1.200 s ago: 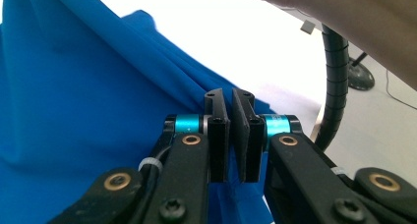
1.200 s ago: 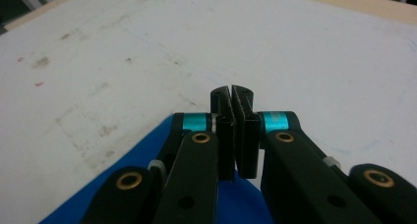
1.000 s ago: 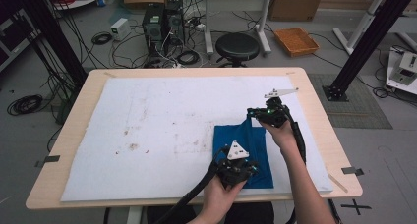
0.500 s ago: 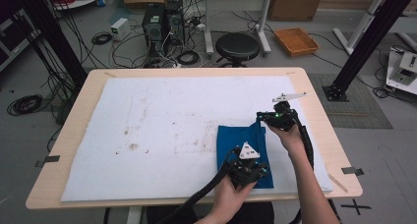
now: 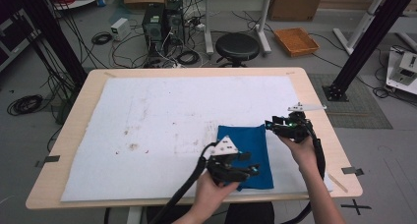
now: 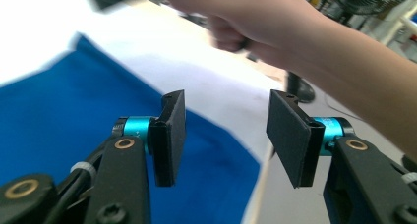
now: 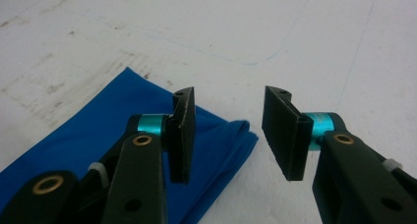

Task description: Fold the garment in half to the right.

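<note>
**Folded blue cloth: grip notes**

Blue cloth (image 5: 246,154) lies folded flat on the white table cover (image 5: 147,130), near its front-right edge. Left gripper (image 5: 253,170) hovers over the cloth's near right part, jaws apart, empty. Right gripper (image 5: 268,123) sits just off the cloth's far right corner, jaws likewise spread, nothing held. Judgement: light, limp, layered fabric; pinch all layers at a corner (image 7: 246,133), or they may slide apart.

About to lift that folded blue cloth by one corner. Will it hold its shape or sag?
The blue cloth lies flat in soft stacked layers, visible at its corner, so it will probably droop and unfold if lifted there. It looks thin and light. Pushed, it may bunch rather than slide on the white table cover.
</note>
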Motion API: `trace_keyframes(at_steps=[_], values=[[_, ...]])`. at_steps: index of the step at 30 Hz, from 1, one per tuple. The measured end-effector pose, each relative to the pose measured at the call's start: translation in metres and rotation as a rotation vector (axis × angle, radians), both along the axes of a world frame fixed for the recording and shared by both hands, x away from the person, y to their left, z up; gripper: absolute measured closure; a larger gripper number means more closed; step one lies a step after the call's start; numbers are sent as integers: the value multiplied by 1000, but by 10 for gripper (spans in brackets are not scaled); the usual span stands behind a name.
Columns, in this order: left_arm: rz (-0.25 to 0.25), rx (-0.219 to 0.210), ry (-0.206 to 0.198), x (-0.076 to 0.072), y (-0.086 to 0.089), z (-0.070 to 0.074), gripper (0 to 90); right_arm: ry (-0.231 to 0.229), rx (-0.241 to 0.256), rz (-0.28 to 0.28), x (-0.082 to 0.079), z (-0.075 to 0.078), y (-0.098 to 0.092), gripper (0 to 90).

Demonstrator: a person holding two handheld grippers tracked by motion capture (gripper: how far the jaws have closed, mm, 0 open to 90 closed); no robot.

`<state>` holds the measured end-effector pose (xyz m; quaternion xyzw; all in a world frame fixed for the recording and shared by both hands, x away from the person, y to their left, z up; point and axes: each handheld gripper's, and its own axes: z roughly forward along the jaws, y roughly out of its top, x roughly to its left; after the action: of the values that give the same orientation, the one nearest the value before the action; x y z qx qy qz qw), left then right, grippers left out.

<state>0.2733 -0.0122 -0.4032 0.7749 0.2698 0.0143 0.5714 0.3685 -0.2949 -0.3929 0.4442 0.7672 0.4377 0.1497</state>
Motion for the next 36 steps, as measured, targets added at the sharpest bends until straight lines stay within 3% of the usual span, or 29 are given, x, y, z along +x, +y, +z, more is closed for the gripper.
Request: trace_keyframes(at_steps=[5, 9, 12, 15, 16, 27, 32, 36], values=[[105, 26, -23, 10, 49, 1, 474, -10, 27, -29, -7, -4, 0, 626], [192, 52, -42, 15, 82, -1, 467, 39, 18, -67, 3, -14, 8, 667], [234, 56, -35, 18, 103, -4, 467, 81, 1, -107, 12, -24, 15, 702], [260, 60, -26, 19, 119, -7, 467, 100, -19, -106, 17, -33, 16, 879], [263, 67, -26, 19, 123, -8, 467, 96, -23, -105, 17, -35, 16, 900], [296, 65, -24, 17, 141, -11, 467, 56, -18, -155, 15, -38, 7, 898], [301, 70, -34, 17, 143, -11, 466, 45, -6, -175, 8, -36, 0, 690], [301, 80, -56, 17, 151, -9, 433, 13, 16, -149, -22, -27, -9, 629]])
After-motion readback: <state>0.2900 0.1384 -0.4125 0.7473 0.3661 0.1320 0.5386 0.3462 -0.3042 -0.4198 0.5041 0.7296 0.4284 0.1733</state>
